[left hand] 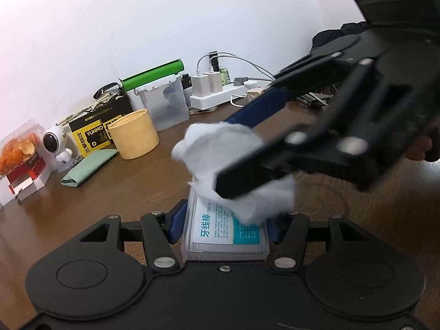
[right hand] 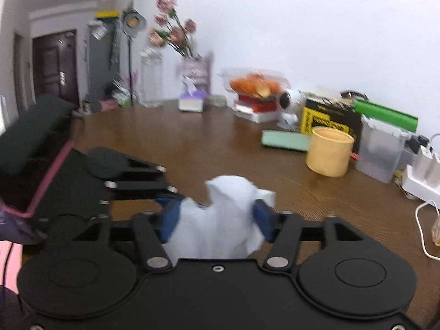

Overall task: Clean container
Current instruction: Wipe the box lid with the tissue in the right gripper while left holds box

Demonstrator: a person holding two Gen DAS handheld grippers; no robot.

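Pinning the clear dental-floss container (left hand: pixel 225 233) from both sides, the left tongs (left hand: pixel 224 227) are closed on it and keep it steady just above the brown surface (left hand: pixel 123 187), label up. Now the right tongs (right hand: pixel 216 220) are clamped on a crumpled white tissue (left hand: pixel 233 170), pressed onto the far end of the lid, so this looks like wiping under way. Hard to call how clean it is: the tissue covers that end, the right view is blurred, and the container is hidden there entirely.
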